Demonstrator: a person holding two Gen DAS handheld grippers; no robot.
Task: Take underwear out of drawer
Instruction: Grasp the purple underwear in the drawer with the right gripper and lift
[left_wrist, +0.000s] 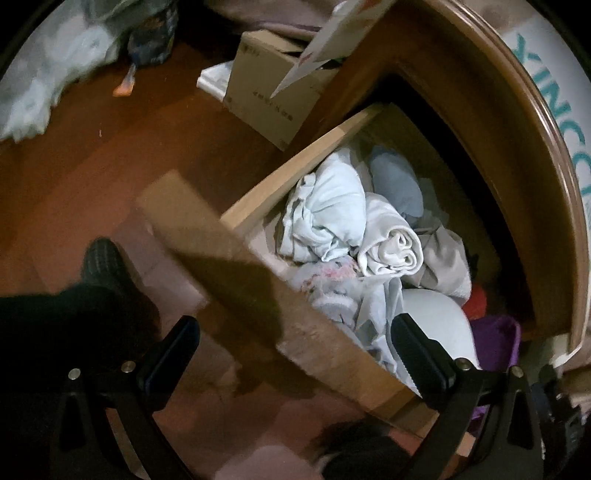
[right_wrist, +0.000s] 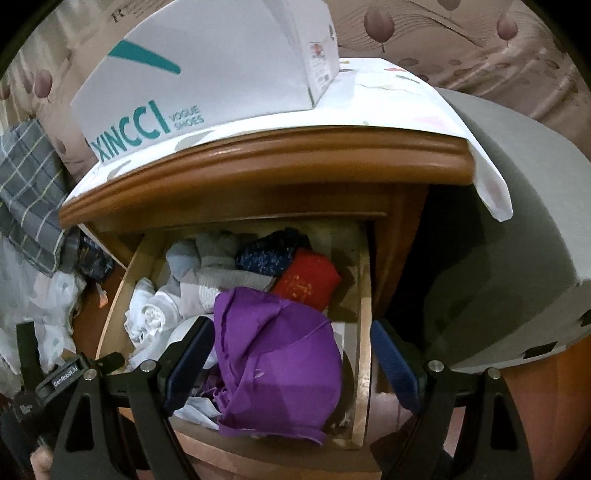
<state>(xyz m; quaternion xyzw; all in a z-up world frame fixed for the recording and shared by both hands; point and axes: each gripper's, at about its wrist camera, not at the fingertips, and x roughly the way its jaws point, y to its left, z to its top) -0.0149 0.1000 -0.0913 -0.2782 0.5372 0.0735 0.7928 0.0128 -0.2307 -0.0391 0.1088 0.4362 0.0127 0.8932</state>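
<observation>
Right wrist view: nearest the camera, the right gripper (right_wrist: 291, 354) hangs over the open drawer (right_wrist: 364, 332), its jaws spread wide with one finger on each side of a purple garment (right_wrist: 277, 354), not closing on it. That purple underwear lies at the front of the drawer, on top of the pile. Behind it sit a red folded item (right_wrist: 308, 282), a dark blue speckled item (right_wrist: 269, 254) and grey and white rolled clothes (right_wrist: 218, 280). Further back, the wooden nightstand top (right_wrist: 258, 162) carries a white shoebox (right_wrist: 207, 74) printed XINCCI.

Left wrist view: the left gripper (left_wrist: 295, 354) also has its jaws spread apart and holds nothing. One finger hangs outside the drawer front (left_wrist: 258, 280), over the floor; the other is above the clothes inside. Just beyond lie pale rolled garments (left_wrist: 354, 229), with an edge of the purple piece at the right. Farther off, on the reddish floor (left_wrist: 110, 158), stands a cardboard box (left_wrist: 273, 92). A dark shoe (left_wrist: 103, 262) of the person shows at lower left.
</observation>
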